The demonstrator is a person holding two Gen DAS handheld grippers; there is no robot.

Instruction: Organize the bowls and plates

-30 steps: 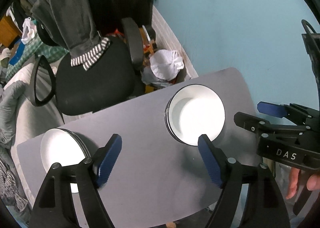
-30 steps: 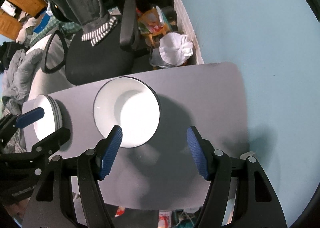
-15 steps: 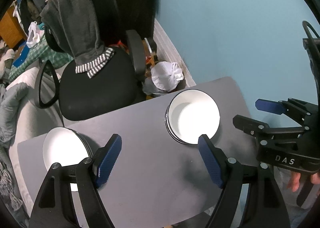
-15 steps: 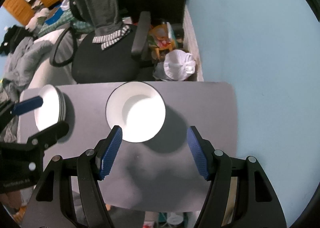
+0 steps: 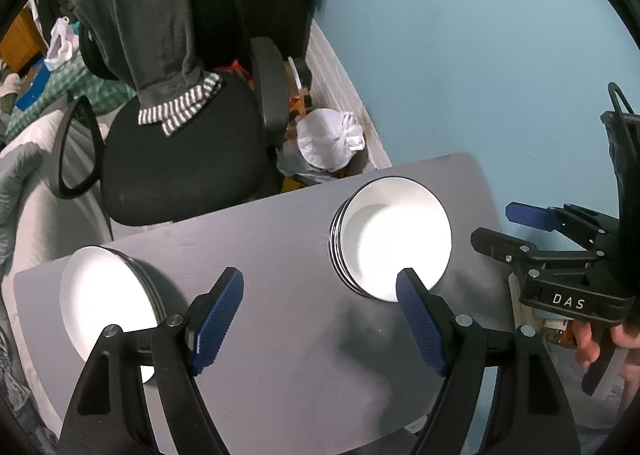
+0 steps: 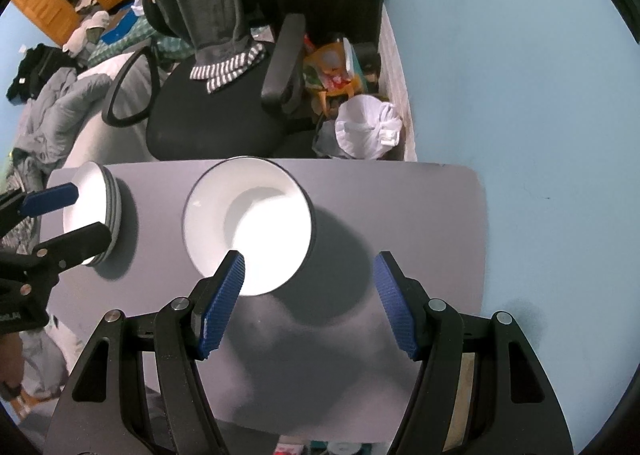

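Note:
A stack of white bowls (image 5: 396, 239) with dark rims stands on the grey table (image 5: 280, 355), towards its right. A stack of white plates (image 5: 104, 303) sits near the table's left end. My left gripper (image 5: 320, 319) hovers open above the table between the two stacks, nothing between its blue pads. My right gripper (image 6: 308, 303) is open and empty, above the bare table just right of the bowls (image 6: 256, 223). Each gripper shows in the other's view: the right gripper (image 5: 508, 229) past the table's right edge, the left gripper (image 6: 72, 215) over the plates (image 6: 90, 215).
A black office chair (image 5: 180, 159) with a grey garment draped on it stands behind the table. A white plastic bag (image 5: 328, 143) lies on the floor by the blue wall (image 5: 460, 55). Bedding and clothes fill the far left. A hand (image 5: 588, 343) grips the right gripper's handle.
Both views pulled back from the table half a second ago and have come closer again. The right view has rolled, squaring the table's far edge. The stacks stayed put; both jaws stayed open.

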